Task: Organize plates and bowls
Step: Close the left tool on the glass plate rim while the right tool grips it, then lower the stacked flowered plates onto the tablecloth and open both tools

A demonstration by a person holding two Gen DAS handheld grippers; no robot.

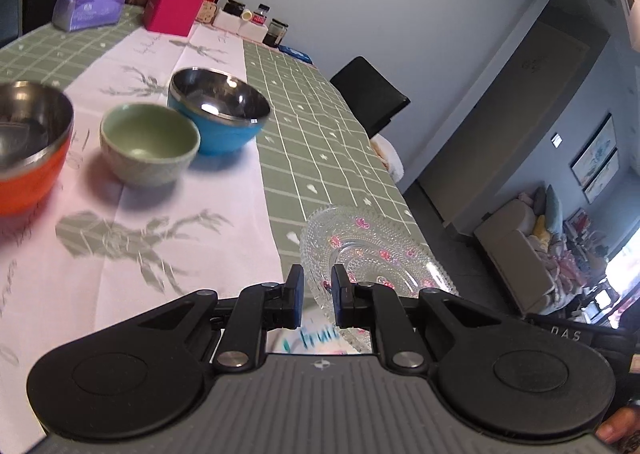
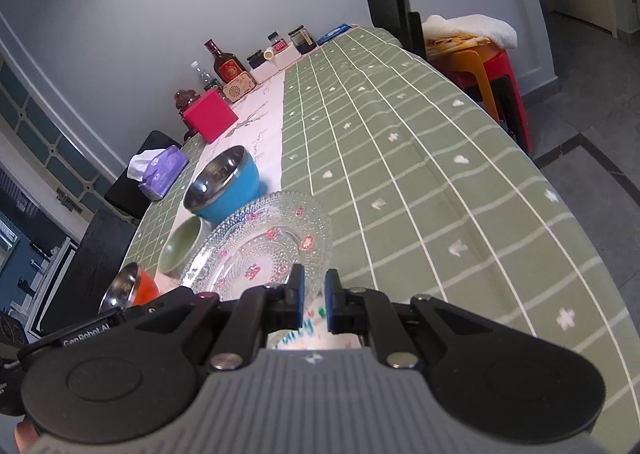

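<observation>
A clear beaded glass plate with pink flower marks hangs tilted over the table's near edge. My left gripper is shut on its rim, and my right gripper is shut on the same plate from the other side. Under the rim, between the fingers, a white plate with coloured lettering shows; whether it is pinched too I cannot tell. On the white runner stand an orange steel-lined bowl, a green ceramic bowl and a blue steel-lined bowl, all upright and apart from the grippers.
The table has a green checked cloth. At its far end are a purple tissue pack, a pink box, bottles and jars. A black chair and stacked stools with a towel stand along the right side.
</observation>
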